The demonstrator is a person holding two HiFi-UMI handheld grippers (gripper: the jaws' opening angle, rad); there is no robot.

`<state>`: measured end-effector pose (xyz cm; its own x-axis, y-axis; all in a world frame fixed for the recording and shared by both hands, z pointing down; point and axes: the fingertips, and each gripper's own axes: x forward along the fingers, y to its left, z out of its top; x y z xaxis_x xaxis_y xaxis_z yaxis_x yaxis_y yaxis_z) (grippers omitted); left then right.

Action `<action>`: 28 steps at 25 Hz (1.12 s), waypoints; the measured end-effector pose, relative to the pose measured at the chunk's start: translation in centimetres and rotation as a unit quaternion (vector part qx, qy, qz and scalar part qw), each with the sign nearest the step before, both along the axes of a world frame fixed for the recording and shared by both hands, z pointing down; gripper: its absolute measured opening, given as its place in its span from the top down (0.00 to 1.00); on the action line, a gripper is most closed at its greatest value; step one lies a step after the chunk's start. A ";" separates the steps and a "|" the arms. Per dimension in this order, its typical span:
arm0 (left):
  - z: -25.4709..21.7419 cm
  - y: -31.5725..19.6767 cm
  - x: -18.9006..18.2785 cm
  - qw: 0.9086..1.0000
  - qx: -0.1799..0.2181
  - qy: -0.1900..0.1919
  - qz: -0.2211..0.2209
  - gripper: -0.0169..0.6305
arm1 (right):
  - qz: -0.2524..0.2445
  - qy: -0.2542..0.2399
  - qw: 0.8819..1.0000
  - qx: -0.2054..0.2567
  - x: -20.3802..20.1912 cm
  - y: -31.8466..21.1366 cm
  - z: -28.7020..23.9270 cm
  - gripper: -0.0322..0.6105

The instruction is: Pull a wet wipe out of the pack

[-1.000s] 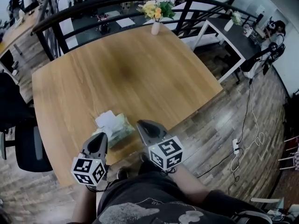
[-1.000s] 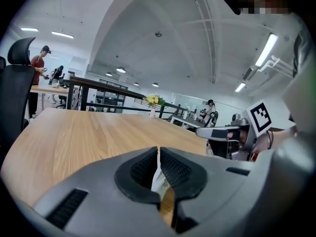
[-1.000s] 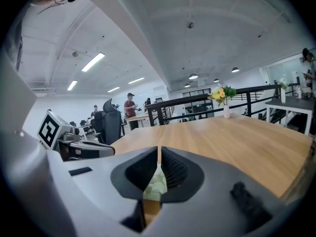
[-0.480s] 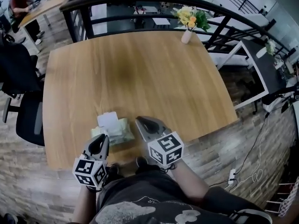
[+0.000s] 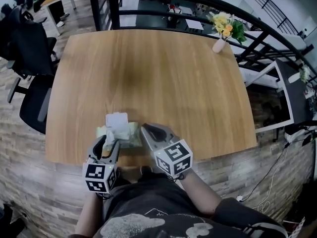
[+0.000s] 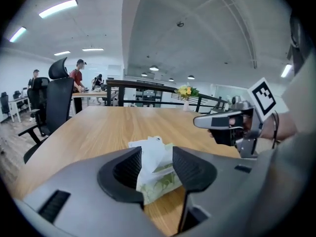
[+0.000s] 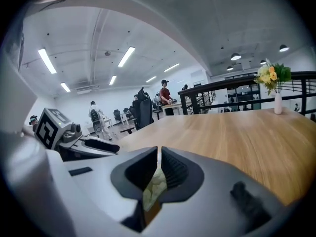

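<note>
The wet wipe point(image 5: 117, 123), likely soft and tearable, pokes from its pack point(image 5: 129, 134) at the surface's point(image 5: 148, 73) near edge between the opening, spread left tongs point(image 6: 154, 163), best pinched low; the right tongs point(image 7: 159, 171) are pressed together beside the pack.

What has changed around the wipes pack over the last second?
The left gripper has come forward to the pack. Its jaws were shut before and are now opening, one on either side of the raised wet wipe, not yet pinching it. The right gripper stays shut beside the pack's right edge. Pack and wipe lie as before on the table.
</note>
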<state>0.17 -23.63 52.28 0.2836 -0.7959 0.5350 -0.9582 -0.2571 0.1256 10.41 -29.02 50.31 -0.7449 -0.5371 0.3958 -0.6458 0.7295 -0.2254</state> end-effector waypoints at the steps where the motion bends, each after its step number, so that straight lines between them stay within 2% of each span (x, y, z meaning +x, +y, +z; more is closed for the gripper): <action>1: 0.2 -0.3 -0.1 1.000 -0.001 -0.011 -0.015 0.69 | -0.010 0.004 1.000 0.000 -0.1 0.2 0.2 0.89; 4: 0.0 -1.2 -0.5 0.998 0.008 -0.033 -0.055 0.69 | -0.042 0.016 0.999 0.001 -0.6 0.8 0.7 0.89; 8: 0.2 -1.3 -0.7 0.998 -0.003 -0.004 -0.061 0.71 | -0.083 0.028 0.996 -0.012 -1.6 1.7 1.6 0.89; 11: 0.2 -1.0 -1.2 0.998 -0.005 0.002 -0.056 0.89 | -0.106 0.044 0.993 -0.025 -2.4 2.5 2.5 0.89; 13: 0.1 -0.8 -1.5 0.999 -0.006 -0.001 -0.048 0.93 | -0.117 0.046 0.992 -0.034 -3.1 2.9 3.0 0.89; 18: 0.1 -0.6 -2.8 0.999 -0.014 -0.002 -0.041 0.95 | -0.139 0.069 0.987 -0.041 -5.1 3.5 3.7 0.87; 19: 0.2 -0.6 -3.0 0.999 -0.015 -0.003 -0.038 0.95 | -0.140 0.073 0.987 -0.040 -5.4 3.5 3.7 0.78; 20: 0.2 -0.5 -3.1 0.999 -0.016 -0.003 -0.034 0.95 | -0.141 0.077 0.986 -0.038 -5.7 3.5 3.8 0.75; 28: 0.2 -0.3 -3.2 1.000 -0.018 -0.008 -0.012 0.95 | -0.155 0.119 0.980 -0.032 -7.2 3.7 5.1 0.74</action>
<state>-3.01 -23.94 52.52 0.2560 -0.7823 0.5679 -0.9660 -0.2297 0.1190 3.22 -25.37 55.45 -0.7512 -0.2682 0.6032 -0.4351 0.8883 -0.1468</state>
